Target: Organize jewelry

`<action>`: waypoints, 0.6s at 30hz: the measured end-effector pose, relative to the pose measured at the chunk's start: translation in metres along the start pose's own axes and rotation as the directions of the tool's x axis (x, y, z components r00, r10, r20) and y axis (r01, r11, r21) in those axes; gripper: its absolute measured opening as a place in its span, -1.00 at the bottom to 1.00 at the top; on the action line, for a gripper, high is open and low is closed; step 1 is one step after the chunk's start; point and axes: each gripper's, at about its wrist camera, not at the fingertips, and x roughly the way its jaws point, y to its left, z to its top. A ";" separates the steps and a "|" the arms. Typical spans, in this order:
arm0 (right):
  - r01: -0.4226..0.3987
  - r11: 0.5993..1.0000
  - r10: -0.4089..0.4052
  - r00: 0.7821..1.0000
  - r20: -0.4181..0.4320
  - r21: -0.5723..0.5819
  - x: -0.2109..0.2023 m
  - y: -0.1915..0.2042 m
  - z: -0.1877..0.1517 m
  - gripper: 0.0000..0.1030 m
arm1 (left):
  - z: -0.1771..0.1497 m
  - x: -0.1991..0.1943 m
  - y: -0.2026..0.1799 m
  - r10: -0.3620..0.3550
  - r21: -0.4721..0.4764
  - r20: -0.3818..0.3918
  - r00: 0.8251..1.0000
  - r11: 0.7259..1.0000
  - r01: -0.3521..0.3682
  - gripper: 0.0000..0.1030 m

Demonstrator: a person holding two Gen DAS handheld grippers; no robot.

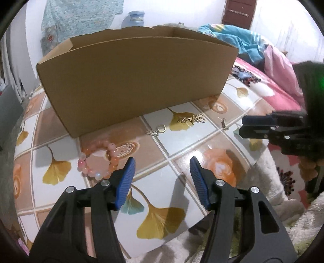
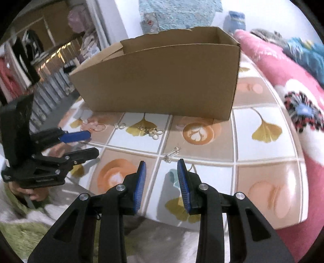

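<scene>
An open cardboard box stands at the back of the tiled-pattern table. In front of it lie a pink bead bracelet, a silver ring with a comb-like charm, a gold chain piece and a small earring. My left gripper is open, nothing between its pads, just right of the bracelet. My right gripper stands open just short of the small earring, holding nothing.
A pink floral blanket and blue cloth lie right of the table. White fluffy bedding borders the near edge. A blue jug stands behind the box. A clothes rack is at far left.
</scene>
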 end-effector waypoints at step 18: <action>0.059 0.996 -0.061 0.997 -0.035 -0.067 0.030 0.002 0.014 -0.57 | 0.003 0.020 -0.032 -0.011 0.109 -0.008 1.000 0.994 0.012 0.03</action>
